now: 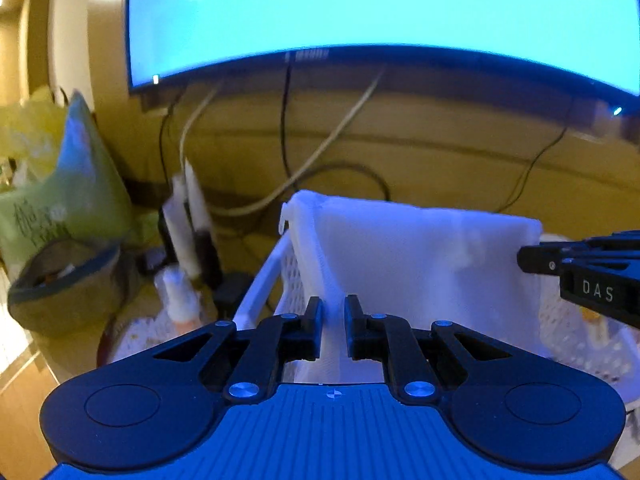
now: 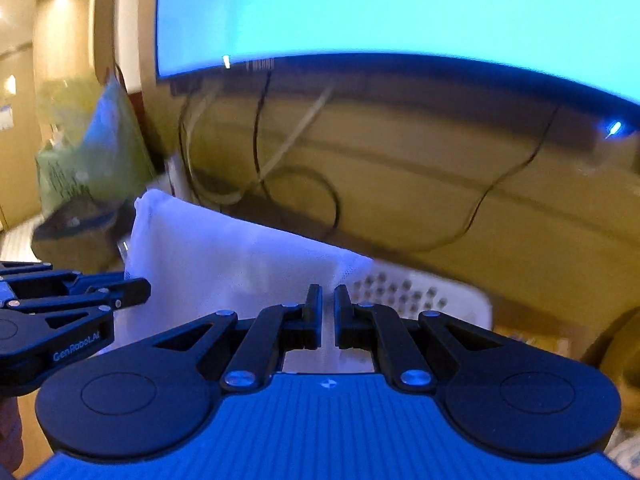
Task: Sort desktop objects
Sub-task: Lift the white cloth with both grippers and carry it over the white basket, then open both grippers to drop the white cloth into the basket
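The left gripper [image 1: 333, 326] has its jaws pinched on the near edge of a white mesh bag [image 1: 408, 264]. The right gripper [image 1: 528, 259] grips the bag's far-right corner, above a white perforated basket [image 1: 580, 336].

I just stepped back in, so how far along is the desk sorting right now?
Partly done: some small items already lie in the white basket. In hand: the left gripper and right gripper both pinch a white mesh bag over the basket. Left: tubes, a small bottle and a green bag beside it.
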A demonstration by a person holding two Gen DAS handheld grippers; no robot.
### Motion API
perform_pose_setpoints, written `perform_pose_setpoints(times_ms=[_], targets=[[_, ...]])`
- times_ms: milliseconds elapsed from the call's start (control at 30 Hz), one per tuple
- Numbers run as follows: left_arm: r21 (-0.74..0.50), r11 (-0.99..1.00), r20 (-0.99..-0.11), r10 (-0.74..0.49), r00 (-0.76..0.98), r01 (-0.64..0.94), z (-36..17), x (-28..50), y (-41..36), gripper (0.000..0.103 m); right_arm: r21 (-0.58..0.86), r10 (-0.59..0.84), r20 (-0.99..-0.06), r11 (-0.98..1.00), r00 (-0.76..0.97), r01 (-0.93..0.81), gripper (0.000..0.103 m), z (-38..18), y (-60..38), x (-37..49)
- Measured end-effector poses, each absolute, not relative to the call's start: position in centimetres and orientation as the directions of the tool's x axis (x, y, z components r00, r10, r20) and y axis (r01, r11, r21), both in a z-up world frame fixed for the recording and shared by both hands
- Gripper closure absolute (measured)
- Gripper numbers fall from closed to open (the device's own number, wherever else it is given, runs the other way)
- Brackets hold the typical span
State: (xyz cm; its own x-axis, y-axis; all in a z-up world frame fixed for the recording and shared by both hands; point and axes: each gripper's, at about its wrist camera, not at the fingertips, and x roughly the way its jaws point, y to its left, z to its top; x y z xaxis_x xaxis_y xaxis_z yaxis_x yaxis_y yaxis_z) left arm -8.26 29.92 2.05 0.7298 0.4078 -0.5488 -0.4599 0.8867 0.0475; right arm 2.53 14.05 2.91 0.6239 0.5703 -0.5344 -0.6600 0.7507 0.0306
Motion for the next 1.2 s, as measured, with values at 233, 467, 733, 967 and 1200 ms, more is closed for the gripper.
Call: perform_pose_setpoints(times_ms=[233,467,733,967,1200], targets=[[0.045,0.921,-0.627,0.327,0.707,-0.386,0.0,-5.4,31.3,0.084,0.025,0.491,-0.649,0.777,0.582,-0.628,0.096,-0.1,16.8,4.5],[0.035,0.934,-0.646,0.292,0.705,-0.355,-0.9,-4.2,32.4,0.065,0.042,0.432,-0.701,0.82,0.568,-0.571,0.053,-1.4,17.6,5.5],[0.038,0.941,-0.638,0.282,0.716,-0.337,-0.8,-3.9,32.4,0.035,0.124,0.425,-0.696,0.865,0.579,-0.486,0.013,-0.5,16.3,6.0],[0.061,0.933,-0.618,0.313,0.721,-0.353,0.0,-4.5,31.2,0.02,0.127,0.425,-0.696,0.866,0.579,-0.483,0.005,-0.1,15.3,5.4],[0.022,0.928,-0.56,0.319,0.765,-0.371,2.9,-5.8,28.2,0.004,0.108,0.419,-0.618,0.884,0.665,-0.456,0.004,2.5,11.7,3.4]])
